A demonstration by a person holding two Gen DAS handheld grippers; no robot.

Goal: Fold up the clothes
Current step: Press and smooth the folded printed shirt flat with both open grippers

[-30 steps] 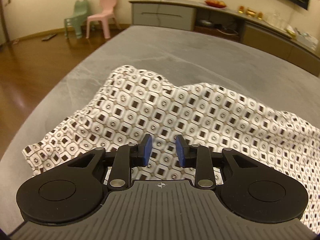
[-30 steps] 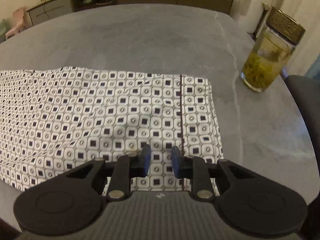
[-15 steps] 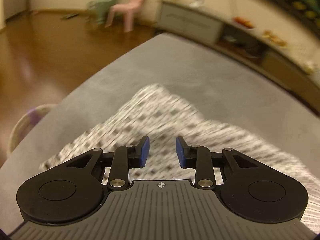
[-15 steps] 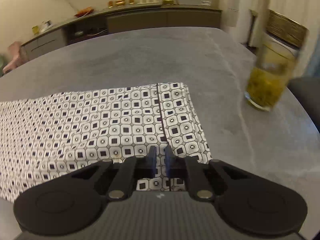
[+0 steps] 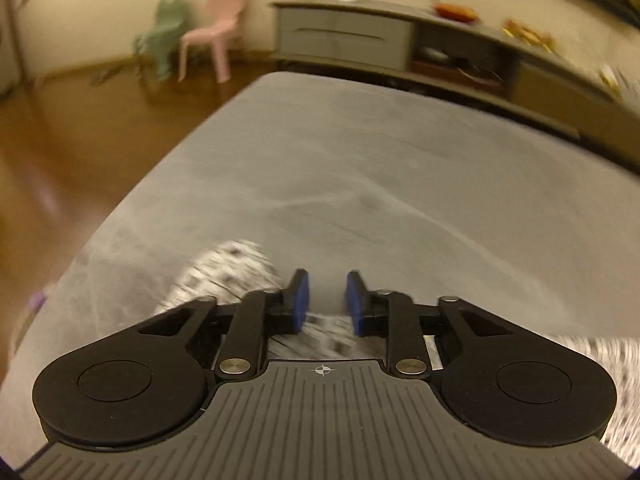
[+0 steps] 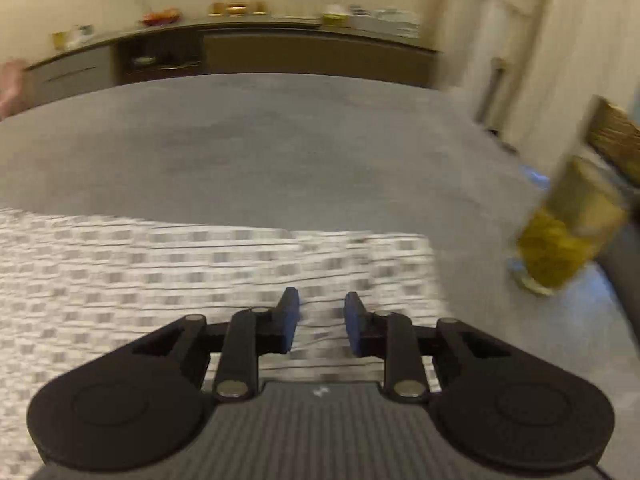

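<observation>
The patterned white-and-dark cloth [image 6: 160, 264] lies flat on the grey table [image 6: 280, 152], blurred by motion. My right gripper [image 6: 320, 312] hovers over the cloth near its right edge. Its jaws are opening, and nothing is pinched between the blue pads. In the left wrist view only a bunched corner of the cloth [image 5: 232, 268] shows, beside and under the fingers. My left gripper [image 5: 326, 292] sits at that far edge with bare table [image 5: 360, 160] ahead. Its jaws are closing with a gap still between the pads, which press on nothing.
A glass jar of yellow-green tea [image 6: 560, 248] stands on the table to the right of the cloth. Beyond the table are a long sideboard [image 5: 348, 36], a pink chair [image 5: 212, 36] and a green chair [image 5: 164, 36] on the wooden floor.
The left gripper has moved from over the middle of the cloth to its far edge. The right jaws narrowed almost shut half a second ago and now stand apart again. Both views are blurred.
</observation>
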